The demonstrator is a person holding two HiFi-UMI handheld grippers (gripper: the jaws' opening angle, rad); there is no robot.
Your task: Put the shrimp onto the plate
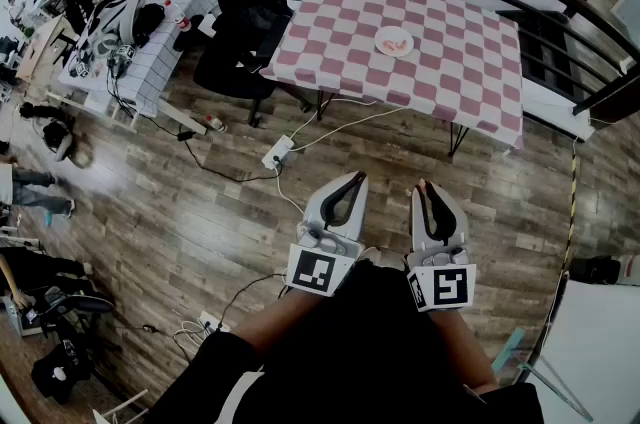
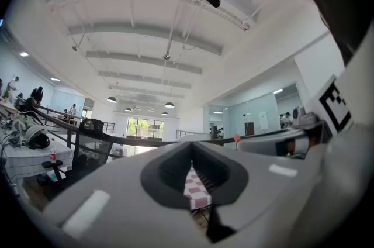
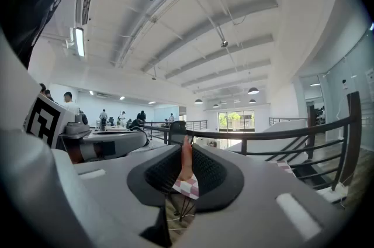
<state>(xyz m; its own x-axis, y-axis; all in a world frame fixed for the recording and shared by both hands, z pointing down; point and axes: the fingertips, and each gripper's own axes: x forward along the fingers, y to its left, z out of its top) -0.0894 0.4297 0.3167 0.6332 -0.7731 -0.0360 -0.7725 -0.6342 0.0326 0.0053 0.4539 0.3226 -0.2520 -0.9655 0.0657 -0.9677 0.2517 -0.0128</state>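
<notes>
- One shrimp [image 1: 421, 183] is in hand and not yet delivered. In the head view its pink tip shows in the right gripper [image 1: 428, 190], whose fingers are narrowed onto it. It is well short of the plate [image 1: 379, 45], which sits near the middle of the tabletop [image 1: 460, 72], somewhat toward its left edge. Pale orange bits lie on the plate, too small to name. The left gripper [image 1: 358, 178] has its tips together, empty. Open floor lies ahead. The near edge is free, but a chair [image 1: 240, 2] crowds the left corner and cables [image 1: 277, 152] trail below.
- Left gripper view: left gripper [image 2: 193, 150] pinched shut on nothing, with checked cloth [image 2: 196, 191] beyond.
- Right gripper view: shrimp [image 3: 186, 160] stands upright between the pads, with a railing [image 3: 274, 133] behind.
</notes>
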